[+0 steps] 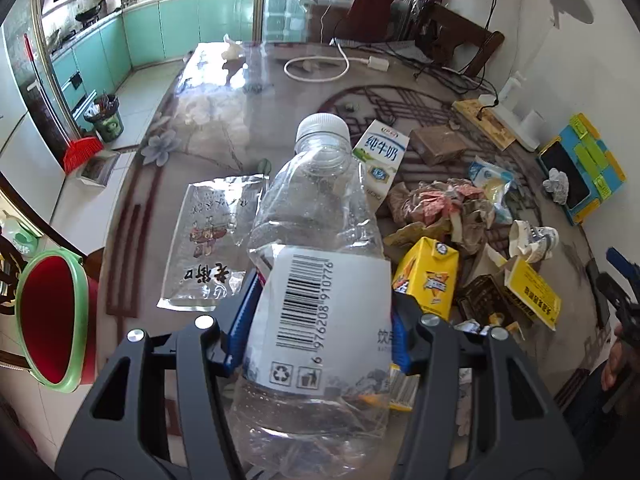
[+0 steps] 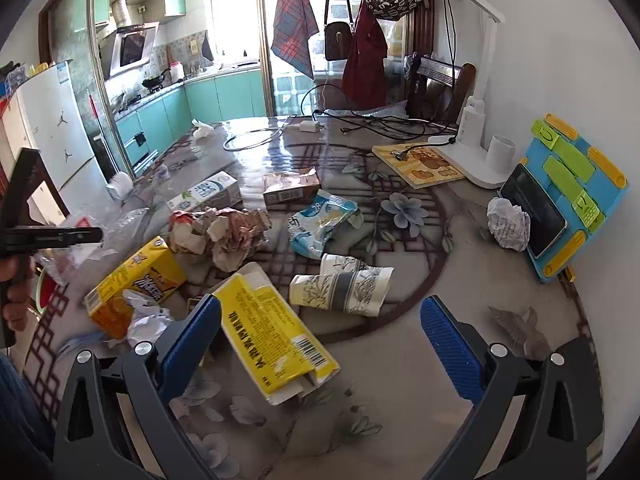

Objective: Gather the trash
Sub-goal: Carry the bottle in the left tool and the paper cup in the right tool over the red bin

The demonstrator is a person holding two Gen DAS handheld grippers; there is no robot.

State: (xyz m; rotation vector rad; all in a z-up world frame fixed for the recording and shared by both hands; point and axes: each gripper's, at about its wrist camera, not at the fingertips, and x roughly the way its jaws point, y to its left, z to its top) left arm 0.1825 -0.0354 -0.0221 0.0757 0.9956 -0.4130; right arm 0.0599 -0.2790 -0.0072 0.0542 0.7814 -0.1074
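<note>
Beside table (image 1: 208, 92), red bin (image 1: 48, 316), left-wrist view only

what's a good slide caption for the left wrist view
Left gripper shut on an empty bottle above a table littered with trash, red bin at left.

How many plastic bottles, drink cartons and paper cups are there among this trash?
Plastic bottle, held in the left gripper: 1
Drink cartons: 3 (white milk carton, yellow carton, brown carton)
Paper cups: 2 (front cup, rear cup)
Total: 6
</note>
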